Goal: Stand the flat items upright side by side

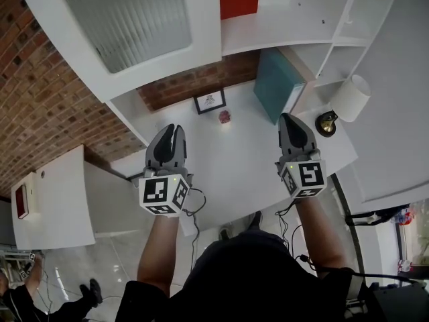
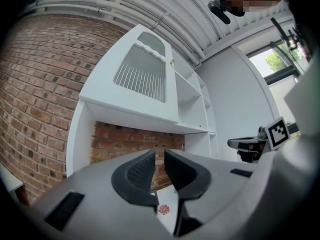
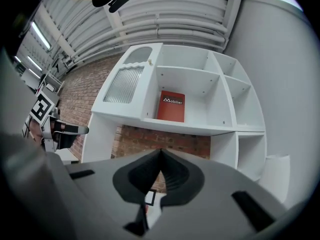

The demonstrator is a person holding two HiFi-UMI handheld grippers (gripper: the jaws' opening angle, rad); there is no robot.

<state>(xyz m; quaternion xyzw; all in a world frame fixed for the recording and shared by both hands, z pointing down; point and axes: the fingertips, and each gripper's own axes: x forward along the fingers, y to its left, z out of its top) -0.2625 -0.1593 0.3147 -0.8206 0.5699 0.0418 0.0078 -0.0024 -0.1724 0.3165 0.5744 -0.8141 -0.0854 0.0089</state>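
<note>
Teal book (image 1: 278, 82) stands propped at the shelf side on the white desk (image 1: 248, 159), small frame (image 1: 210, 101) upright, well apart – left hand-held gripper (image 1: 174, 129) and right hand-held gripper (image 1: 287, 119) both pressed together, empty; a stray nudge could slide the book flat

Both bare forearms reached forward side by side and well apart, the left forearm (image 1: 155, 247) and the right forearm (image 1: 320, 237) each carrying a gripper that pointed level and straight ahead. The left hand-held gripper (image 1: 174, 130) had its jaws drawn almost together, with only a thin slit between the pads and nothing in it. The right hand-held gripper (image 1: 289, 119) had its jaws closed tip to tip, empty, and its marker cube (image 1: 305, 178) faced upward.
</note>
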